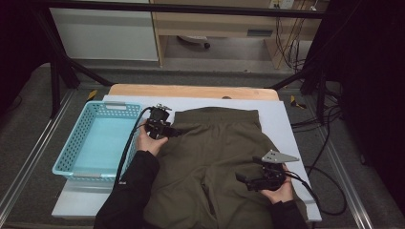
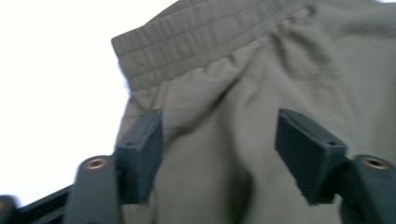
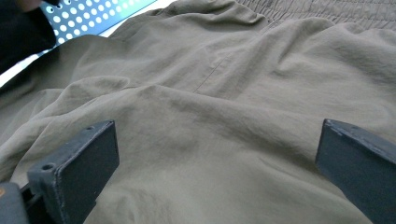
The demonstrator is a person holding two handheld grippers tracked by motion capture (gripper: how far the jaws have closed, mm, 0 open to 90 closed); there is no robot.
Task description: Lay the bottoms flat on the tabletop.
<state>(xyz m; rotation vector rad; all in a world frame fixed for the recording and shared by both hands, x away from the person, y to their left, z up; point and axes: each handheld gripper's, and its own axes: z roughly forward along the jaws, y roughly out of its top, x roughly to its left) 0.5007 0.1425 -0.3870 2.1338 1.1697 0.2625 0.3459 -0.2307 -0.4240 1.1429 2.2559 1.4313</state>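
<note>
A pair of olive green trousers lies spread on the white table cover, waistband at the far end. My left gripper rests at the trousers' left edge just below the waistband, pointing right. In the left gripper view its jaws stand apart over the cloth, a soft fold rising between the pads. My right gripper hovers low over the right trouser leg, pointing left. Its jaws are wide open above the wrinkled fabric, nothing pinched.
A turquoise perforated basket sits left of the trousers, close to my left hand; its wall also appears in the right gripper view. Cables trail off the table's right side. A wooden tabletop edge runs behind.
</note>
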